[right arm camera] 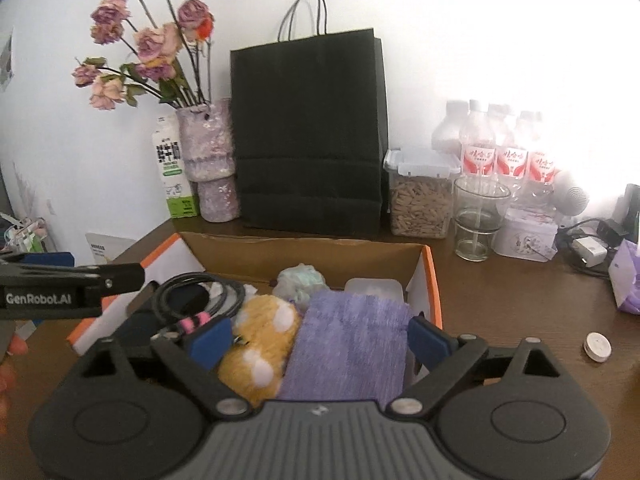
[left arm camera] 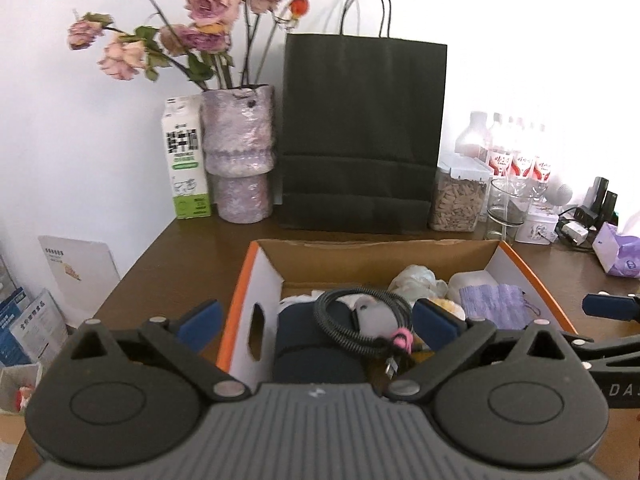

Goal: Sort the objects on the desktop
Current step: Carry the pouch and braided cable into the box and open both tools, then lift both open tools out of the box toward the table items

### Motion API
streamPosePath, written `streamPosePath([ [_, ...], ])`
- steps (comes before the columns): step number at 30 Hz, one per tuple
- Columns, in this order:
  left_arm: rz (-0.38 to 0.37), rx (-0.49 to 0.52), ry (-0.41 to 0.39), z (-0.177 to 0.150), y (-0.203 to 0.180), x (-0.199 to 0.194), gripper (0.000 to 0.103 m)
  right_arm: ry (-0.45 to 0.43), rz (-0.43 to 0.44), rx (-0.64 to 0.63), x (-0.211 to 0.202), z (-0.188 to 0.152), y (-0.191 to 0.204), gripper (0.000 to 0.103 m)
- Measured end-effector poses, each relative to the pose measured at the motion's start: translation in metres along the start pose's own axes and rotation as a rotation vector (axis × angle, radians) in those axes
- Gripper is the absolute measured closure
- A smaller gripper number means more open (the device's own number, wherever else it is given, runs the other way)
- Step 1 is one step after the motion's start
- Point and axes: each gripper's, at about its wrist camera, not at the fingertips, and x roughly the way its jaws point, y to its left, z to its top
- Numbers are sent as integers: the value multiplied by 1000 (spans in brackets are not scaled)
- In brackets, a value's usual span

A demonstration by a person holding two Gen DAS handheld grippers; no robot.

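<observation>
The cardboard box (right arm camera: 434,280) sits mid-tabletop (right arm camera: 500,300), crammed: purple cloth (right arm camera: 352,344) and coiled cable (left arm camera: 360,320) could snag passing tongs. Left tongs (left arm camera: 316,318) and right tongs (right arm camera: 320,340) gape empty. A small white disc (right arm camera: 597,346) at three o'clock might get knocked off.

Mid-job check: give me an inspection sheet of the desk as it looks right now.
Surface: brown wooden desk, mostly covered.
Job's things: cardboard box holding a purple cloth, yellow plush, coiled black cable and dark pouch; a small white disc lies loose on the desk.
Clutter: black paper bag, vase of dried roses, milk carton, grain container, glass, bottles.
Grippers: left gripper and right gripper both open, empty, over the box.
Cables: charger and lead at the right.
Surroundings: white wall; papers left of the desk.
</observation>
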Motion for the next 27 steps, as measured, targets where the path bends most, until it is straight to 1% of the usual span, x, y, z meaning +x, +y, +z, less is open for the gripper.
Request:
streamPosePath([
  [4,7,-15,-4,-15,14,-23,0,-4,5,-9,-24,-14,9,7],
  [6,7,-26,-6,-24,23,-35,0,-4,10,-11,-35,-23,14,3],
  [8,11,-35,-5,-33,30,-46,0,-3,15,-12,-46,-34,18,2],
  [14,17,-58,22,-71,52,-72,0,43,40,-9,-70,-72,33,1],
  [21,35,-104,49,-115,70,-95,0,118,66,3,-83,-118,52,0],
  [27,41,-119,63,-140,74,-108,0,161,63,17,-84,-142,64,0],
])
